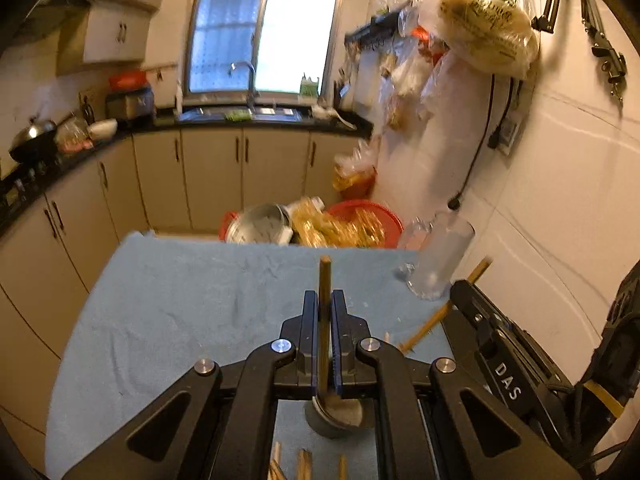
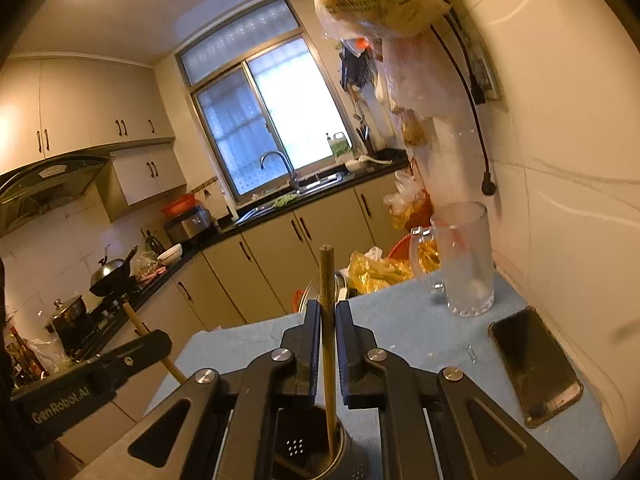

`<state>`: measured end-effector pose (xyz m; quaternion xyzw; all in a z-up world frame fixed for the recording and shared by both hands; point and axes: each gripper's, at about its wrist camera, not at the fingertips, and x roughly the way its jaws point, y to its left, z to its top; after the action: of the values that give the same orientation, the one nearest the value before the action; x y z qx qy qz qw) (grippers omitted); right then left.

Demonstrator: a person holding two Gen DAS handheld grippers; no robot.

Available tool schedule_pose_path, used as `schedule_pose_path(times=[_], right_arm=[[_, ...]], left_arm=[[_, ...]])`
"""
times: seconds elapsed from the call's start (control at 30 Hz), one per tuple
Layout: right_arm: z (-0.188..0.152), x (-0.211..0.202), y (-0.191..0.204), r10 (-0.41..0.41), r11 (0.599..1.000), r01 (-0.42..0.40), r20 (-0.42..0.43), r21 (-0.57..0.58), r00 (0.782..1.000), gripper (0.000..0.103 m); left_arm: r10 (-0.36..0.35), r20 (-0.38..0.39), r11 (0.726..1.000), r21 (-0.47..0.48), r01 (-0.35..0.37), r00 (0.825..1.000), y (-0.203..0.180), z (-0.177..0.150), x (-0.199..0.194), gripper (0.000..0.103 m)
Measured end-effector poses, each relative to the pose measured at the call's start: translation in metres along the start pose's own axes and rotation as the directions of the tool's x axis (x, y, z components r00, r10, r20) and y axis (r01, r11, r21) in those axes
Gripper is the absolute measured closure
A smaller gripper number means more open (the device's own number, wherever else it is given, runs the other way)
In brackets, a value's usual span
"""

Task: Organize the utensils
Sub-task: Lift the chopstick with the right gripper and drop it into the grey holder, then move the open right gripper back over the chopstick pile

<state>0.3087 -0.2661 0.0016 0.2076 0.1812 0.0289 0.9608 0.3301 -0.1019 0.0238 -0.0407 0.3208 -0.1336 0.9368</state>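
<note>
My left gripper (image 1: pixel 324 300) is shut on a wooden chopstick (image 1: pixel 324 280) held upright, its lower end over a dark metal utensil cup (image 1: pixel 336 416) on the blue cloth. My right gripper (image 2: pixel 328 312) is shut on another wooden chopstick (image 2: pixel 327 280), whose lower end stands inside the perforated utensil cup (image 2: pixel 316 448). The right gripper body (image 1: pixel 496 344) shows at the right of the left wrist view with its chopstick (image 1: pixel 444 308); the left gripper body (image 2: pixel 92 380) shows at the left of the right wrist view. Several loose chopsticks (image 1: pixel 300 466) lie on the cloth near the cup.
A blue cloth (image 1: pixel 180 300) covers the table. A glass mug (image 2: pixel 466 260) stands at the far right by the wall; a phone (image 2: pixel 534 364) lies near it. Beyond the table edge on the floor are a red basin (image 1: pixel 372 220), a pot and bags.
</note>
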Motion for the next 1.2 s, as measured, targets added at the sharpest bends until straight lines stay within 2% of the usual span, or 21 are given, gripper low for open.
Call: schedule_pose_path(times=[0.07,0.17,0.2,0.27,0.3,0.33,0.47,0.57,0.7,0.83,0.93,1.03,1.2], right_arm=[[-0.002,0.002,0.0,-0.002,1.0,0.002,-0.019,0.0,1.0,0.091],[-0.002,-0.003,-0.003,0.022,1.0,-0.022,-0.031,0.016,0.999,0.09],[0.0,-0.009,-0.004,0.031,0.999,-0.03,-0.035,0.024,0.999,0.087],[0.002,-0.024,-0.003,0.032,0.999,-0.031,-0.028,0.03,0.999,0.08],[0.004,-0.038,-0.003,0.039,0.999,-0.038,-0.015,0.027,0.999,0.077],[0.004,-0.049,-0.002,0.035,0.999,-0.035,-0.008,0.022,0.999,0.074],[-0.003,-0.11,0.007,0.065,0.998,-0.065,-0.012,-0.008,0.998,0.051],[-0.024,-0.153,0.012,0.089,0.995,-0.09,-0.027,-0.035,0.996,0.044],[-0.067,-0.192,0.015,0.105,0.993,-0.109,-0.107,-0.036,0.989,0.042],[-0.108,-0.206,0.014,0.089,0.992,-0.105,-0.207,-0.066,0.974,0.042],[-0.125,-0.21,0.011,0.102,0.991,-0.121,-0.267,-0.058,0.958,0.042],[-0.13,-0.22,0.01,0.067,0.992,-0.091,-0.258,-0.085,0.964,0.042],[-0.13,-0.23,0.009,0.1,0.99,-0.122,-0.267,-0.065,0.958,0.043]], left_arm=[[-0.027,-0.026,1.0,0.007,0.027,0.999,-0.001,-0.002,0.001,0.097],[-0.025,-0.026,0.999,0.035,0.026,0.999,-0.003,-0.004,-0.009,0.094],[-0.03,-0.016,0.999,0.039,0.031,0.999,-0.002,-0.005,-0.017,0.09],[-0.022,0.013,0.999,0.032,0.021,1.0,0.007,-0.008,-0.042,0.068],[-0.009,0.024,1.0,0.023,0.009,1.0,0.012,-0.01,-0.056,0.05],[0.003,0.04,1.0,0.016,-0.004,0.999,0.017,-0.012,-0.068,0.044],[0.104,0.092,0.994,0.02,-0.107,0.99,0.039,-0.034,-0.127,0.042],[0.162,0.101,0.987,-0.023,-0.161,0.982,0.06,-0.06,-0.162,0.04],[0.213,0.066,0.976,-0.052,-0.21,0.975,0.075,-0.107,-0.189,0.037],[0.197,-0.037,0.978,-0.066,-0.199,0.98,0.08,-0.154,-0.193,0.036],[0.183,-0.093,0.979,-0.073,-0.19,0.979,0.08,-0.173,-0.191,0.036],[0.169,-0.13,0.979,-0.091,-0.181,0.977,0.082,-0.183,-0.193,0.036],[0.153,-0.135,0.979,-0.116,-0.169,0.979,0.083,-0.183,-0.196,0.036]])
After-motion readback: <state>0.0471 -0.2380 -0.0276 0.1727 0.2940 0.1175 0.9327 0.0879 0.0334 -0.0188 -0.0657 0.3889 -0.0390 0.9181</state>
